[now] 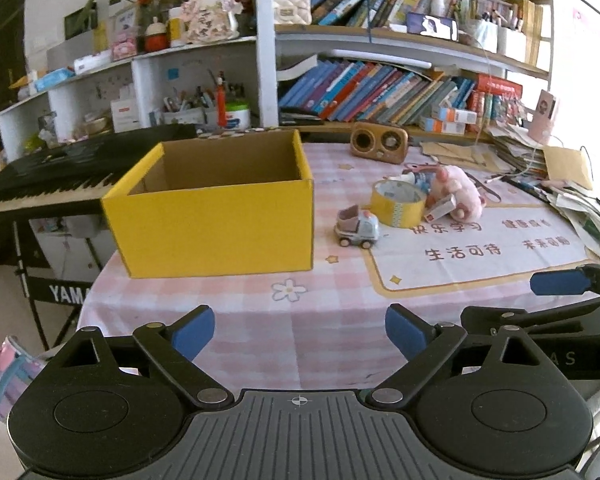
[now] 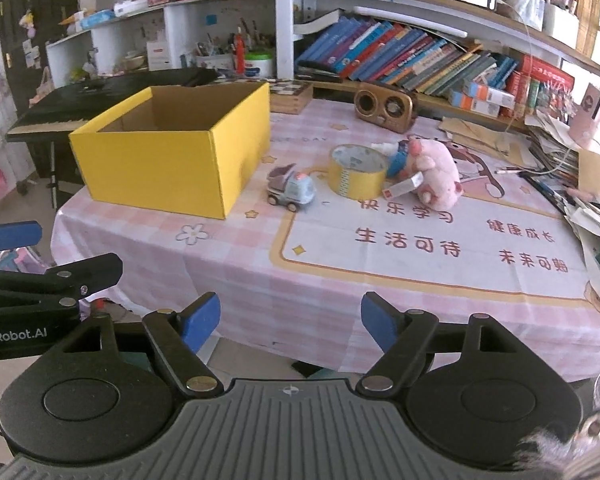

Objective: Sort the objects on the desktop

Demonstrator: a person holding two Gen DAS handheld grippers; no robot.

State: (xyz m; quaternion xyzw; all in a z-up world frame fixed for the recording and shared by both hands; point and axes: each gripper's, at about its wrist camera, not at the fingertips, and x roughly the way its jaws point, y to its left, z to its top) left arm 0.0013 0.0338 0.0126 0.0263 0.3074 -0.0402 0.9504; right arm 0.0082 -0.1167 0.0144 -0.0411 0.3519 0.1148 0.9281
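Note:
An open yellow cardboard box [image 1: 216, 224] [image 2: 168, 164] stands on the left of the table; the part of its inside that shows is empty. To its right lie a small toy truck [image 1: 357, 228] [image 2: 291, 190], a yellow tape roll [image 1: 398, 203] [image 2: 356, 176], a pink plush pig [image 1: 458, 190] [image 2: 436, 176] and a small white and red box [image 1: 440, 210] [image 2: 402, 187], bunched together. My left gripper [image 1: 299, 334] is open and empty over the table's near edge. My right gripper [image 2: 290, 322] is open and empty at the near edge, right of the left one.
A pink checked cloth [image 1: 320, 312] covers the table. A brown radio [image 1: 379, 145] stands at the back. Piled papers [image 1: 572, 196] line the right side. A black keyboard [image 1: 60, 176] stands left of the table. Shelves of books [image 1: 380, 92] rise behind.

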